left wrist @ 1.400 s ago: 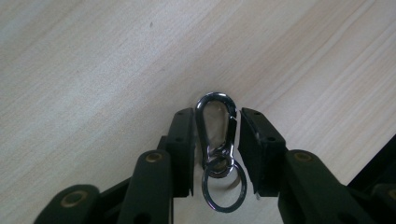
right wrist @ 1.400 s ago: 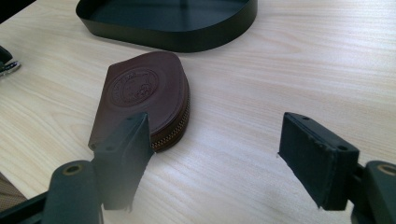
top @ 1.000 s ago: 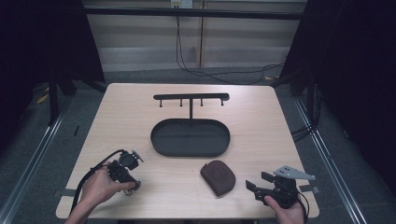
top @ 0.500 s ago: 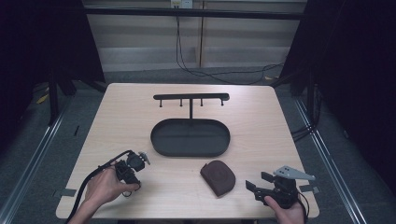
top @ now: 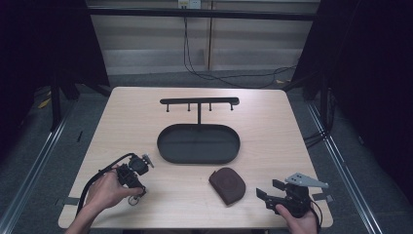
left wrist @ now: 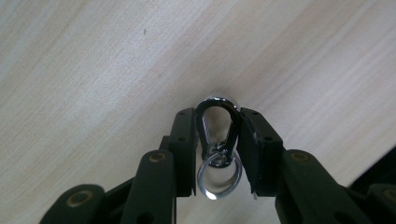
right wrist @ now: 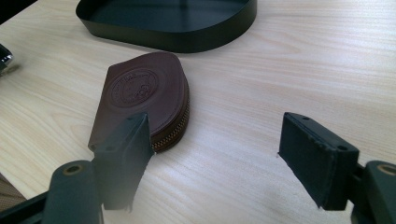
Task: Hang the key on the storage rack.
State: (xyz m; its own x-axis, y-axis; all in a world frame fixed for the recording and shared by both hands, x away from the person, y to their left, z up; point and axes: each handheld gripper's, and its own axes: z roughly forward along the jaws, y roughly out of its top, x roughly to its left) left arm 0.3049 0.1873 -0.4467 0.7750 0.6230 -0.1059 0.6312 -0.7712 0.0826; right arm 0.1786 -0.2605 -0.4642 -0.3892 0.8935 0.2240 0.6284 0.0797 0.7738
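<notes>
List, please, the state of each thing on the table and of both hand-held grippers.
Left hand-held gripper: shut on the key clip.
Key clip: held between the pads, ring hanging below.
Right hand-held gripper: open, holding nothing.
Brown leather pouch: lying flat, zipped shut, untouched.
Black tray: empty.
Hook rack: upright, nothing hanging on it.

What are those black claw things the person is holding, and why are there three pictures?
They are hand-held grippers, like big tweezers. One picture looks down from above the wooden table; the other two come from small cameras riding on each gripper. On the table lie a black oval tray, a rack with pegs behind it, and a brown leather pouch. The left gripper pinches a shiny metal clip with a ring hanging from it. The right gripper is open and holds nothing, with the pouch just ahead of it.
</notes>
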